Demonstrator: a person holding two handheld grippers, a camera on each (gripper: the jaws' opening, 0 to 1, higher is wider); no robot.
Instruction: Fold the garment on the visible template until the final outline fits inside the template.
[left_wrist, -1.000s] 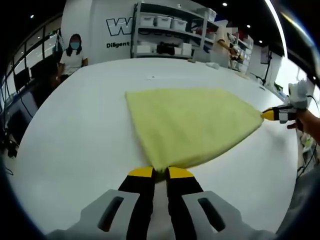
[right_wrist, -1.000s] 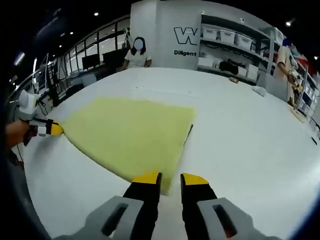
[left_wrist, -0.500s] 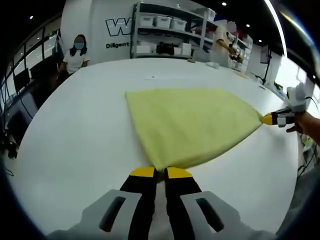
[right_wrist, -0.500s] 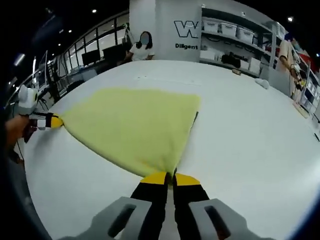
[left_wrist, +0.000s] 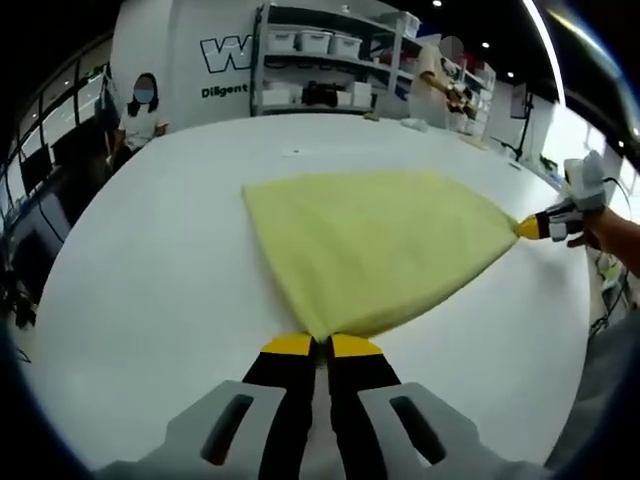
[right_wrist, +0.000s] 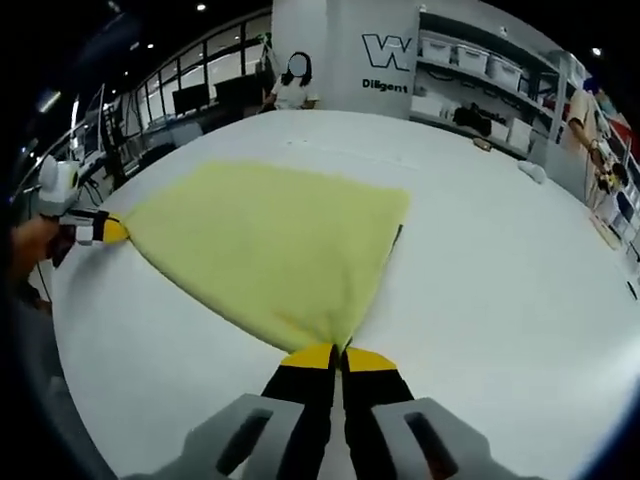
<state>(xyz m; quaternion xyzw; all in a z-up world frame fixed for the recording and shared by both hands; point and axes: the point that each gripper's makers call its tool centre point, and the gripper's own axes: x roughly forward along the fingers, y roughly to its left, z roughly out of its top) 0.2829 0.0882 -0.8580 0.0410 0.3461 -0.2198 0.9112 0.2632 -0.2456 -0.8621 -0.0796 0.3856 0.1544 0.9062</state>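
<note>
The white table (left_wrist: 150, 270) spreads wide under everything, and on it lies the yellow garment (left_wrist: 375, 245), pulled into a taut fan between my two grips (a dark line of the template (right_wrist: 397, 238) peeks out along its far edge). My left gripper (left_wrist: 320, 346) is clenched on the garment's near corner; my right gripper (right_wrist: 339, 356) is clamped on the opposite corner. Beyond the garment, a person (left_wrist: 138, 105) sits at the table's far end, shelves (left_wrist: 330, 60) behind.

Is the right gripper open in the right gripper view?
No, the right gripper is shut on a corner of the yellow garment.
</note>
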